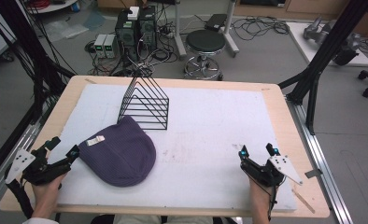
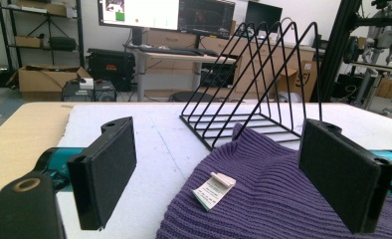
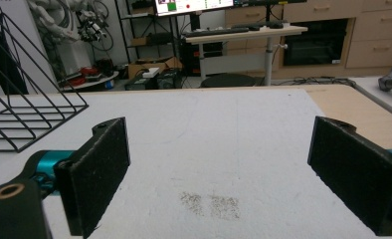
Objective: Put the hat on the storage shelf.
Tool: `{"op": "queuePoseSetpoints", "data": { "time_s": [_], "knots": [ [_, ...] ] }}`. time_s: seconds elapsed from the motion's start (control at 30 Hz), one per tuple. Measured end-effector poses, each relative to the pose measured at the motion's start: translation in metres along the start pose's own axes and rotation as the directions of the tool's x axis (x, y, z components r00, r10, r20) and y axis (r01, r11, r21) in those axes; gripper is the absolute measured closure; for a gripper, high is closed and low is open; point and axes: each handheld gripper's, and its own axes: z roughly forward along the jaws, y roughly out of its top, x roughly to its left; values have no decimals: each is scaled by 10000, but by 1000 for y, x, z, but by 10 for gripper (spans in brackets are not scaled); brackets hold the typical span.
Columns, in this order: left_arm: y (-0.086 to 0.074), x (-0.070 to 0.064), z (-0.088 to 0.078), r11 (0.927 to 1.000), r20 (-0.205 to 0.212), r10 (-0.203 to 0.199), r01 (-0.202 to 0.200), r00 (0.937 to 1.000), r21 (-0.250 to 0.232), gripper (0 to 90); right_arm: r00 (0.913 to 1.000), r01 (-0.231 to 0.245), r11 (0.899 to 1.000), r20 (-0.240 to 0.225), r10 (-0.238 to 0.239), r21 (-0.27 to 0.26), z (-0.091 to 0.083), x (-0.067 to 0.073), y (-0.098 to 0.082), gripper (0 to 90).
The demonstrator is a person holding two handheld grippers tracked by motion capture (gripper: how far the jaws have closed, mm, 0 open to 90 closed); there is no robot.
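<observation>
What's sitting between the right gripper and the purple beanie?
Nothing: in the high view, bare white mat runs from the right gripper to the purple beanie, with faint smudges.

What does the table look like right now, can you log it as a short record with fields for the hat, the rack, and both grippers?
hat: purple knit beanie lying flat on the white mat, white label showing near its left edge
rack: black wire file rack, upright, just behind the beanie, nothing in its slots
left gripper: jaws open, at the beanie's left edge, holding nothing
right gripper: jaws open, over bare mat at the right, away from the beanie
table: light wooden table under the mat
</observation>
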Motion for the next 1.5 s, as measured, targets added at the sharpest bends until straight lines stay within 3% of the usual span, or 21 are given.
{"op": "queuePoseSetpoints", "data": {
  "time_s": [0.57,0.93,1.3,1.5],
  "knots": [
    [0,1,-1,9999,-23,-141,141,9999,-46,158,9997,-236,9997,-11,236,18,0,-2,-1,87],
    [2,-3,1,10000,65,-10,10,10000,62,158,9998,-201,9998,-27,201,26,1,-2,-1,87],
    [12,-16,6,9994,764,290,-305,9967,187,155,9997,-212,9998,-73,213,57,1,-2,-1,87],
    [15,-26,12,9955,1215,790,-847,9894,428,153,9997,-234,9997,-102,235,74,1,-2,-1,86]
  ]
}}
